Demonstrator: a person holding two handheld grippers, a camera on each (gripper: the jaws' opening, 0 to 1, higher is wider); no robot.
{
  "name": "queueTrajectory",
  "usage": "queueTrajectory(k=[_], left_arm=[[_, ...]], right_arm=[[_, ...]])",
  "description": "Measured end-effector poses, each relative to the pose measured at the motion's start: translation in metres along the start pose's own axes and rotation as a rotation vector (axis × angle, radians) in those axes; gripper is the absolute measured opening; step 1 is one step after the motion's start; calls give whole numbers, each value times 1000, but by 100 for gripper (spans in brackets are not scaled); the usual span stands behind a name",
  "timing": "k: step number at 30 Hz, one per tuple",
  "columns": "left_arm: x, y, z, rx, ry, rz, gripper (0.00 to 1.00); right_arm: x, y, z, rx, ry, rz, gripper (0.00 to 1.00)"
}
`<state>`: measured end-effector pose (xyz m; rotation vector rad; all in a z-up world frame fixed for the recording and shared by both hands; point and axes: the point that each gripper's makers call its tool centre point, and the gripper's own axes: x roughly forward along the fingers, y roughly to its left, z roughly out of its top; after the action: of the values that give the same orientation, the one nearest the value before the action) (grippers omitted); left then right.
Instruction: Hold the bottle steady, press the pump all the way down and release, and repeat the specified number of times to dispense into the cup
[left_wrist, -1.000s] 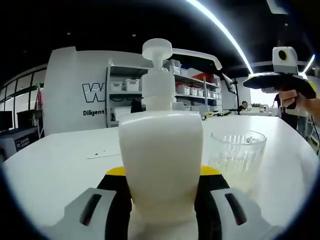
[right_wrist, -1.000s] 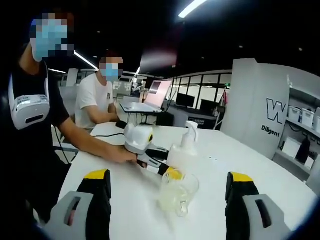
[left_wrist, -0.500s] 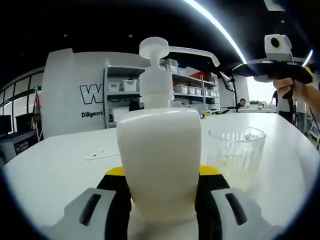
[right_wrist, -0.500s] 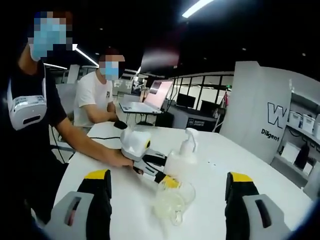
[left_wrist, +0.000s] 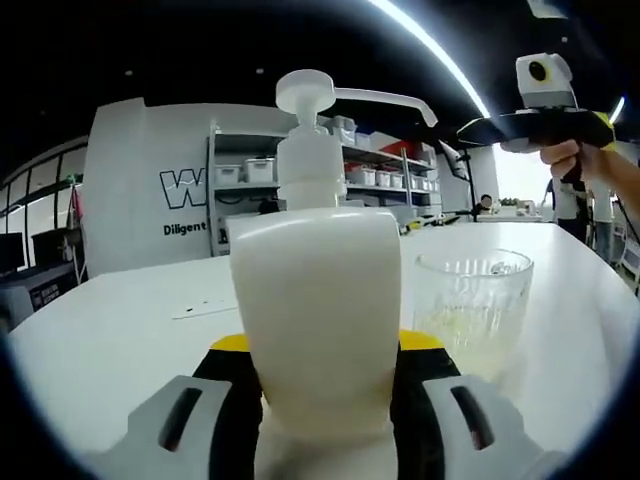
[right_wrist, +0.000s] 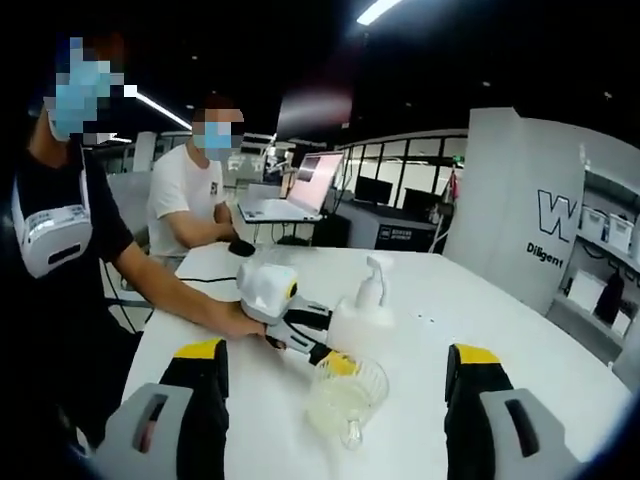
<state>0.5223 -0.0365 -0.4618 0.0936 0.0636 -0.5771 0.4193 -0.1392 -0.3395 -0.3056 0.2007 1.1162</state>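
Left gripper view: your left gripper (left_wrist: 325, 400) is clamping the white pump bottle (left_wrist: 318, 310) between its jaws, with the cup (left_wrist: 472, 310) standing just beside at 3 o'clock under the spout. Your right gripper (right_wrist: 335, 420) is hanging high with jaws wide apart and holding nothing. You are between presses, judging by the raised pump head (left_wrist: 305, 92); next, bring the right gripper down squarely on it.

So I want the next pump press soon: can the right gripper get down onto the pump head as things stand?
Probably yes. The right gripper hangs open above the table, and nothing sits over the pump head; the left gripper holds the bottle.
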Motion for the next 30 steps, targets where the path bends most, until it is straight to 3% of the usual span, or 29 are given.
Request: queueTrajectory(k=[14, 23, 30], left_arm=[[-10, -1, 3, 44, 27, 14, 47], [-16, -2, 9, 45, 7, 15, 45], [-14, -4, 10, 21, -20, 13, 44]], right_arm=[[5, -9, 1, 57, 108, 2, 88], [7, -12, 3, 100, 176, 4, 85], [8, -14, 10, 118, 191, 21, 84]])
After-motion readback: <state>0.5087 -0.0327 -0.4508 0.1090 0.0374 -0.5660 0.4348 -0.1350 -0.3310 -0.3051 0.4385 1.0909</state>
